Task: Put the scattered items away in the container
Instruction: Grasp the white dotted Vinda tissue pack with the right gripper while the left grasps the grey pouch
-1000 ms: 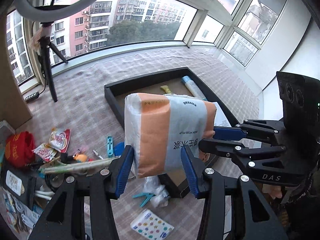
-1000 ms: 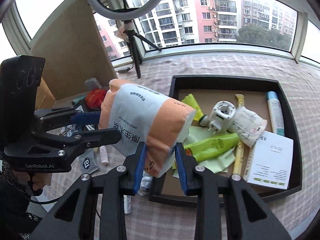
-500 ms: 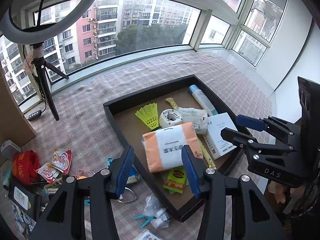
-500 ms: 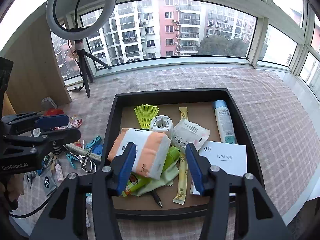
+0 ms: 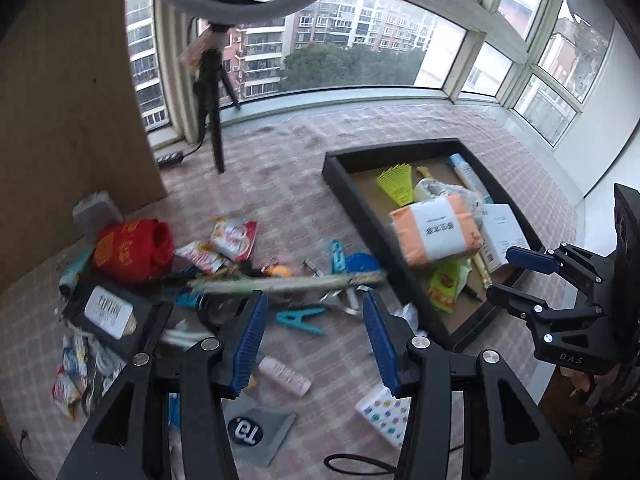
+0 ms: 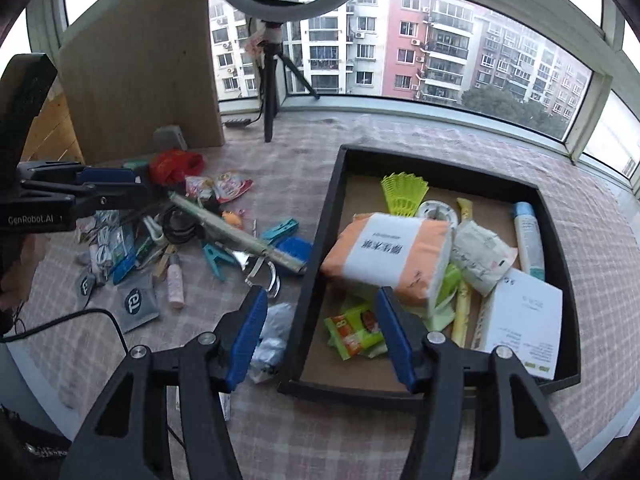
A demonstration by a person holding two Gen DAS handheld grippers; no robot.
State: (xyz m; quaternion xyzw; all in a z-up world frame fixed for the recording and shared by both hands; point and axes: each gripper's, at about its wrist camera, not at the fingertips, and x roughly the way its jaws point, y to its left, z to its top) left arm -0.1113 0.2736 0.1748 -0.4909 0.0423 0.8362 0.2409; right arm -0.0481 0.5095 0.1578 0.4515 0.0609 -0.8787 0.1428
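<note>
Black tray point(image 6: 316, 248) on the checked cloth — tissue pack point(image 6: 388, 256) already inside, lying atop the other contents. Scattered pile to the tray's left: long paper-wrapped stick point(image 5: 288, 282), teal clothes peg point(image 5: 300, 318), among others. Next pick: centre on one piece, close squarely, lift clear of neighbours. Left gripper point(image 5: 312, 340) tilted down over the pile, fingers apart, empty. Right gripper point(image 6: 320, 328) straddling the tray's near wall — jaws just opened wide, nothing between.

Soft grey daylight reaches me through the windows point(image 6: 440, 48) behind the worktop point(image 6: 280, 168); their upper panes blow out white. Shadows stay faint. Both views bulge, with dark corners. The clutter point(image 5: 248, 276) near the left view's bottom smears with motion blur.
</note>
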